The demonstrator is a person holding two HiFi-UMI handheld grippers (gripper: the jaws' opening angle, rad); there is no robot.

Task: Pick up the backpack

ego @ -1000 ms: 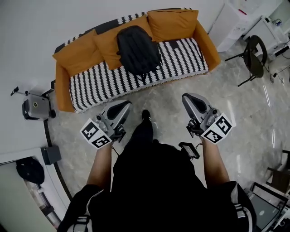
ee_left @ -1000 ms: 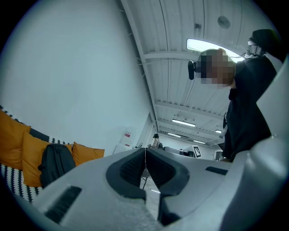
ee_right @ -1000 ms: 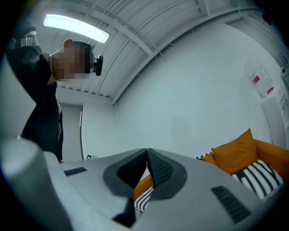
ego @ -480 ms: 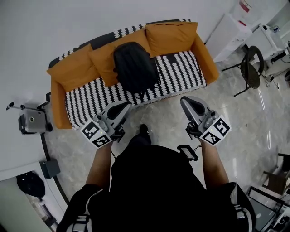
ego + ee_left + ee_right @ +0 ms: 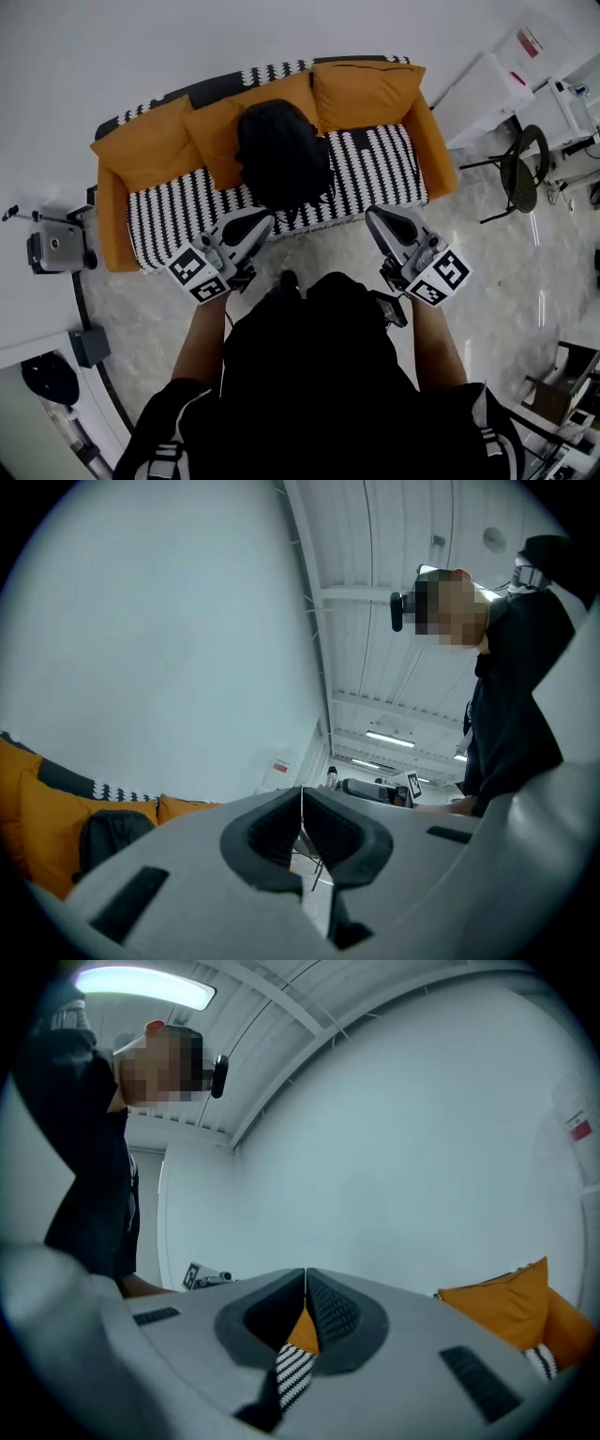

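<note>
My left gripper [image 5: 263, 219] and right gripper [image 5: 373, 216] are both squeezed shut, holding nothing, just in front of the sofa [image 5: 178, 211]; the backpack [image 5: 281, 155] sits on it.

Orange sofa [image 5: 433, 141] against a white wall [image 5: 141, 47], on a pale marbled floor [image 5: 506, 272].

A black-and-white striped throw [image 5: 375, 173] covers the sofa's seat and runs up over its back. Orange cushions [image 5: 366, 92] lean along the backrest. To the right of the sofa stands a white cabinet [image 5: 483, 94], and just in front of that a black chair [image 5: 520, 173] on thin legs. Off the sofa's left arm sits a grey boxy device [image 5: 52, 248] with a round, lens-like face. Further out from that corner a small dark box [image 5: 89, 345] rests on the floor.
</note>
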